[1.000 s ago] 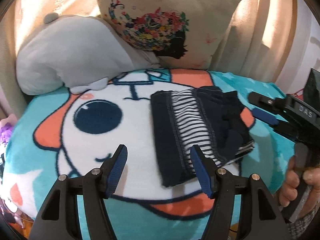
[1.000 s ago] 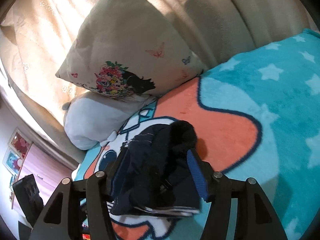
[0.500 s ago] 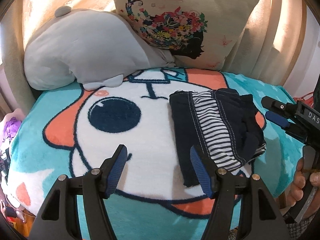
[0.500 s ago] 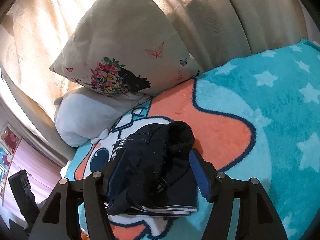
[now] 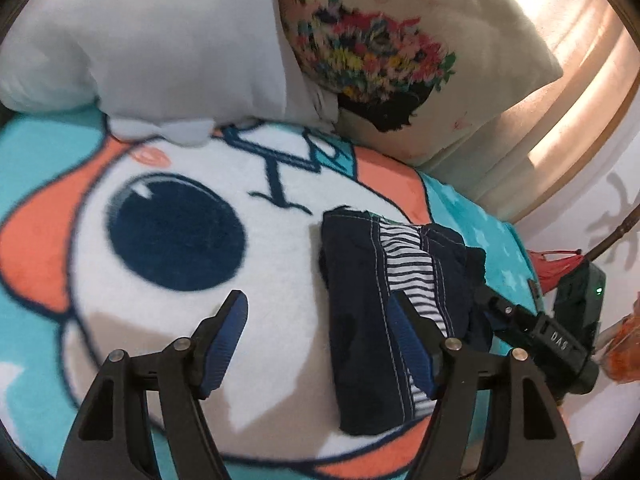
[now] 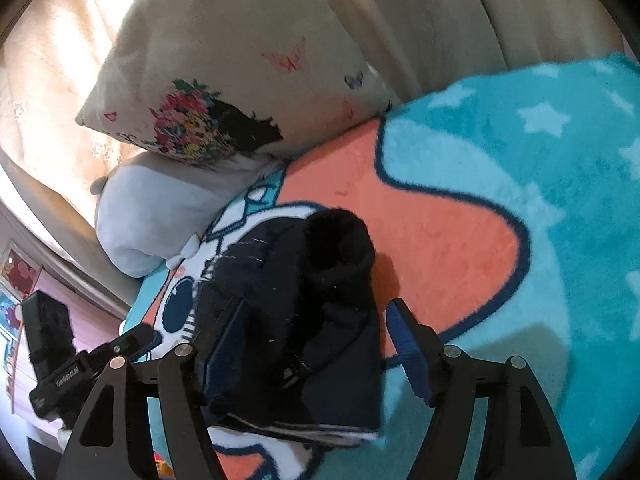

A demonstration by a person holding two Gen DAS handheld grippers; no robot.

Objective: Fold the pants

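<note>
Near the middle of the left wrist view, slightly to the right, the pants (image 5: 384, 320) lie as a small folded bundle on the cartoon blanket (image 5: 168, 320), with the striped lining showing between two dark layers. The left gripper (image 5: 316, 344) stands wide; its jaws have just been opening, its right pad is over the dark cloth, and it does not pinch anything. At the right edge of this view the right gripper (image 6: 316, 344) comes in from the other side. In its own view the bundle sits between its pads, but the jaws have just been opening and the right pad stands clearly apart from the cloth, so I judge the fold is being let go. Two pillows (image 5: 168, 40) close off the upper part of the frame; the white area at lower left is free for moving.
</note>
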